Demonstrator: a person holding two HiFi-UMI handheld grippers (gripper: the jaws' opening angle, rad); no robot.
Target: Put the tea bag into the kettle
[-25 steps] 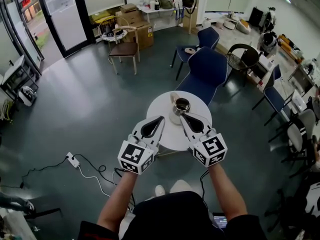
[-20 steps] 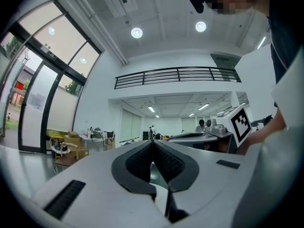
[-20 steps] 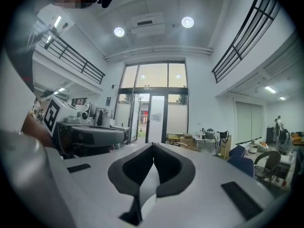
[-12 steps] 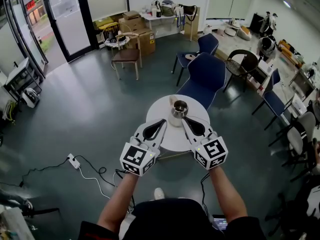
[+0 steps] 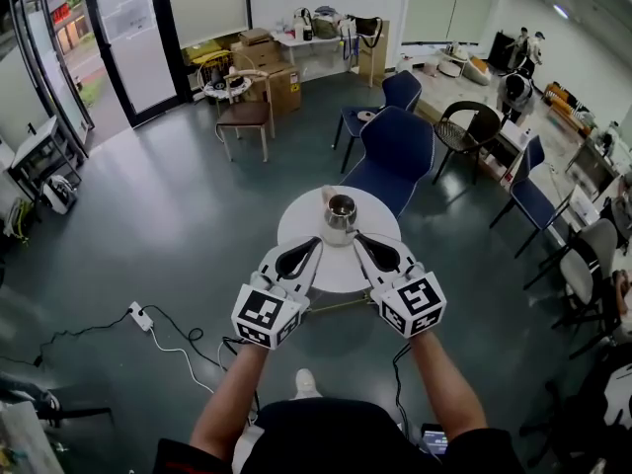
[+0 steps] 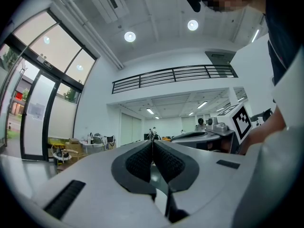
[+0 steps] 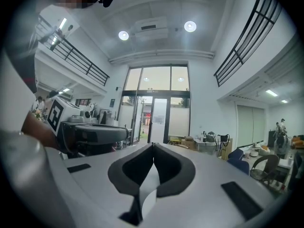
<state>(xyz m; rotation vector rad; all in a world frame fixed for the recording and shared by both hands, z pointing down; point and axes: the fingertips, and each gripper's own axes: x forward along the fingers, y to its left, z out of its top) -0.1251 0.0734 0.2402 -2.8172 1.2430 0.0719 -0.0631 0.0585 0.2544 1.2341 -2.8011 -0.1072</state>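
Head view: over the last second the left gripper (image 5: 314, 243) and right gripper (image 5: 361, 240) have backed away from the steel kettle (image 5: 340, 208), so their tips now sit at the near rim of the round white table (image 5: 299, 227). Both sets of jaws are shut with nothing in them. I honestly can't spot the tea bag anywhere. The kettle's open mouth is too dark to tell, so it's either already inside or out of sight. The room's an open office with a grey floor (image 5: 178, 215), a blue chair (image 5: 395, 151) and glass doors (image 5: 128, 38).
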